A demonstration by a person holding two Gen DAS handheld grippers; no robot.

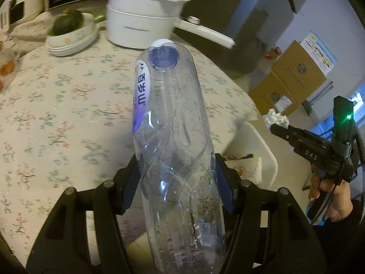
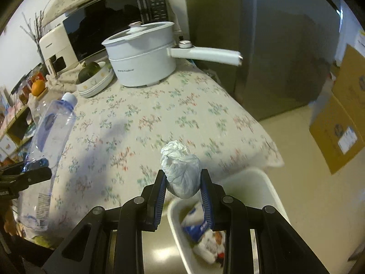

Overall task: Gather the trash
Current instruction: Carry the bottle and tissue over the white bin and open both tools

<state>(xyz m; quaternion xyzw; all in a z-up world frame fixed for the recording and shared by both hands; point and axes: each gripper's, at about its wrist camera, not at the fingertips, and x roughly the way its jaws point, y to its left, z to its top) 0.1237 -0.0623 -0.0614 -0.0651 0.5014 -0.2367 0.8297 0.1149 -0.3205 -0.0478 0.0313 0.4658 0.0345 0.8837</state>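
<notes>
Both hands are carrying trash off the counter (image 2: pixel 159 114) toward the white trash bin (image 2: pixel 271 189) that stands on the floor just beside the counter's near right corner. The left gripper (image 1: pixel 176 180) is holding an empty, dented clear water bottle (image 1: pixel 173 118), its jaws clamped around the bottle's middle, with the capped neck pointing away over the floral cloth. The right gripper (image 2: pixel 183 182) is holding a crumpled white paper wad (image 2: pixel 181 171), its jaws pressed on either side of it, and it is hanging at the counter's edge, right above the bin's rim. The bin is already holding some wrappers.

The collecting step seems to be done, and the dropping step is in hand. The wad looks nearly placed: the right hand probably needs only a little further travel over the opening before its jaws part. The bottle is long and sits farther back over the counter, so the left hand will likely have to swing it across to the bin and tip it mouth-down or lengthwise so it clears the rim and does not bounce out.

At the counter's far edge a white electric pot (image 2: pixel 141 61) and stacked bowls holding a dark green squash (image 2: pixel 91 70) are standing untouched.
</notes>
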